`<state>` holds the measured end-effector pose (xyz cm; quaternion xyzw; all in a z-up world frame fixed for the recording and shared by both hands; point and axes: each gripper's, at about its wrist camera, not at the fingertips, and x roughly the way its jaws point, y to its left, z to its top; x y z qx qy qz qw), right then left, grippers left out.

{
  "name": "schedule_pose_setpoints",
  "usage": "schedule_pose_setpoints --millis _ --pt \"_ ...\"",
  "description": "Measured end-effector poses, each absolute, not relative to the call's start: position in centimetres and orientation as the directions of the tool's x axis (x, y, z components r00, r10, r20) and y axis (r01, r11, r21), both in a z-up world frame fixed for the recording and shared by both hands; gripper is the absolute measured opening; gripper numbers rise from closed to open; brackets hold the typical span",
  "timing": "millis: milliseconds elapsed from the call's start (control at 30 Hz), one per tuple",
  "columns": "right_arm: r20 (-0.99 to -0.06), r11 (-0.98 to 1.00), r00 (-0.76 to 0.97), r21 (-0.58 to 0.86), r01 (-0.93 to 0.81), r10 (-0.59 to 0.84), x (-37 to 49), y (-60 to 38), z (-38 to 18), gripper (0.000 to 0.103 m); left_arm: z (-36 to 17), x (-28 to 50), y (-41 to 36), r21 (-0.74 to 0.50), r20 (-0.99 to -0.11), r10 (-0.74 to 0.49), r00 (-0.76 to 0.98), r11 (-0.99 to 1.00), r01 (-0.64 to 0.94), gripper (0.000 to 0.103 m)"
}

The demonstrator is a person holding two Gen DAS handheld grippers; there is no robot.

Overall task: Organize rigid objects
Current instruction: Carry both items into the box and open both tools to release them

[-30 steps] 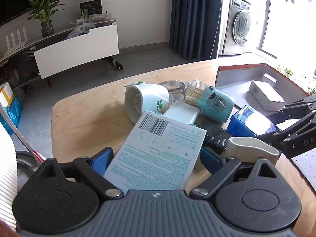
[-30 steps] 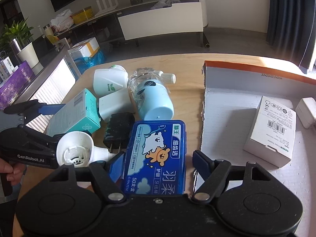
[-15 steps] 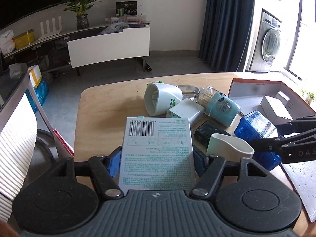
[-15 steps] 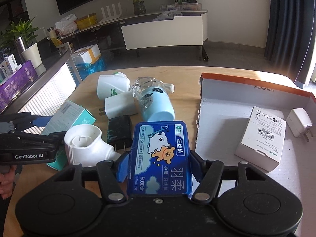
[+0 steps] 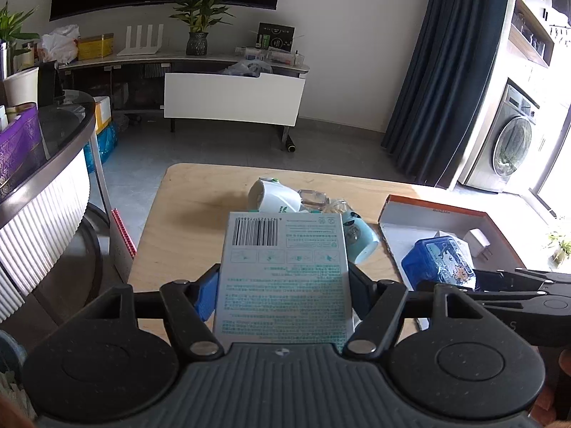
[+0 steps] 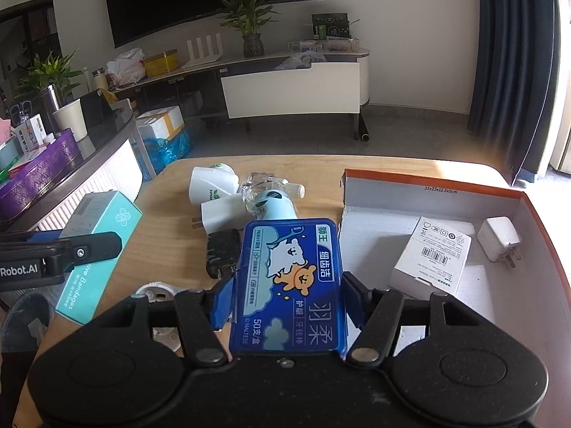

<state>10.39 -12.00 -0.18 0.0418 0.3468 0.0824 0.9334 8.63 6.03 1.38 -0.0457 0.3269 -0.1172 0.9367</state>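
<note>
A pale teal bandage box (image 5: 283, 271), barcode side up, is clamped between the blue pads of my left gripper (image 5: 283, 290) and held off the wooden table (image 5: 185, 214). In the right wrist view, the same bandage box (image 6: 103, 228) hangs at the left in the left gripper (image 6: 82, 249). My right gripper (image 6: 288, 301) is shut on a blue floss-pick box (image 6: 291, 278) with a cartoon bear, raised beside the left wall of the orange-rimmed cardboard tray (image 6: 446, 203). From the left wrist, the blue box (image 5: 437, 260) shows over that wall.
The tray holds a white carton (image 6: 431, 260) and a white charger (image 6: 498, 237). On the table lie a white dispenser (image 6: 210, 182), a white plug (image 6: 223, 210), a light blue bottle (image 6: 274, 203), a black charger (image 6: 223, 251) and a white funnel-shaped part (image 6: 160, 292). A curved counter stands left.
Both grippers closed on their boxes and lifted them off the table. The bandage box swung from skewed to straight between the left fingers. The blue box rose towards the tray side.
</note>
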Motion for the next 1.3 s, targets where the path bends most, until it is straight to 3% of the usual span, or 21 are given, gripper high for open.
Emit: schedule_pose_setpoints --millis 1300 --pt "-0.547 0.989 0.837 0.135 0.056 0.027 1.9 -22.4 5.0 0.075 2.8 5.2 -5.2 -0.129 -0.603 -0.330 0.727 0.939 0.319 0.071"
